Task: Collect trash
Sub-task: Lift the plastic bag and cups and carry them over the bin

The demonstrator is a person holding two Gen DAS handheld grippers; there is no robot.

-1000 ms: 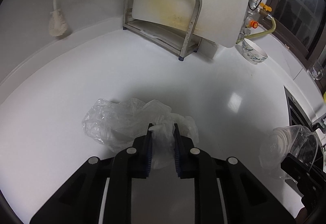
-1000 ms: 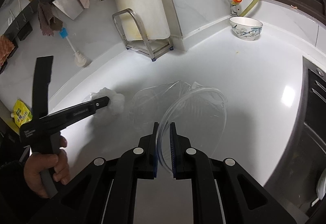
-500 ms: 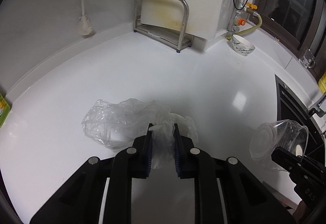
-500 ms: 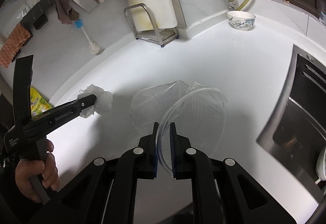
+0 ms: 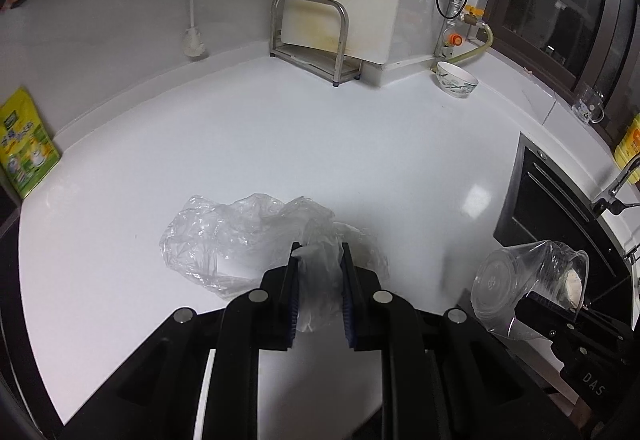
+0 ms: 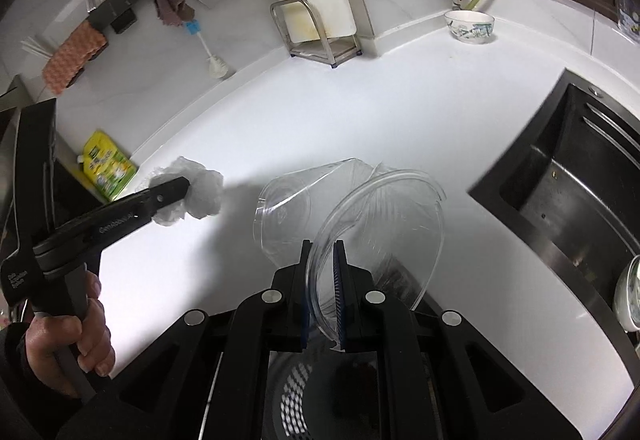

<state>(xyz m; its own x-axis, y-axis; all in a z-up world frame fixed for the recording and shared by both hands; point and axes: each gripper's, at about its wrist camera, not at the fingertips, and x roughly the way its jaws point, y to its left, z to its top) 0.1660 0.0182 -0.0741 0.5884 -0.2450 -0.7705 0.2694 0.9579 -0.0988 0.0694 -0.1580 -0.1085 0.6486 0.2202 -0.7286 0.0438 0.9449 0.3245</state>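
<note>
My left gripper (image 5: 319,252) is shut on a crumpled clear plastic bag (image 5: 240,236), which hangs above the white counter (image 5: 320,144). The same bag (image 6: 192,192) shows in the right wrist view as a white wad at the tips of the left gripper (image 6: 182,186). My right gripper (image 6: 322,246) is shut on the rim of a clear plastic cup (image 6: 360,224), held on its side over the counter (image 6: 360,112). In the left wrist view that cup (image 5: 524,280) appears at the lower right, with some film inside it.
A steel rack (image 5: 312,36) holding a cutting board stands at the back wall, beside a patterned bowl (image 5: 456,80) under gas valves. The dark sink (image 6: 568,192) lies to the right. A yellow-green pouch (image 5: 24,144) leans at the left. A mesh bin (image 6: 320,392) shows below the right gripper.
Both grippers have pulled back from the wall with their loads. The rack and bowl look smaller and farther. The sink, the pouch and the bin below have come into view.
</note>
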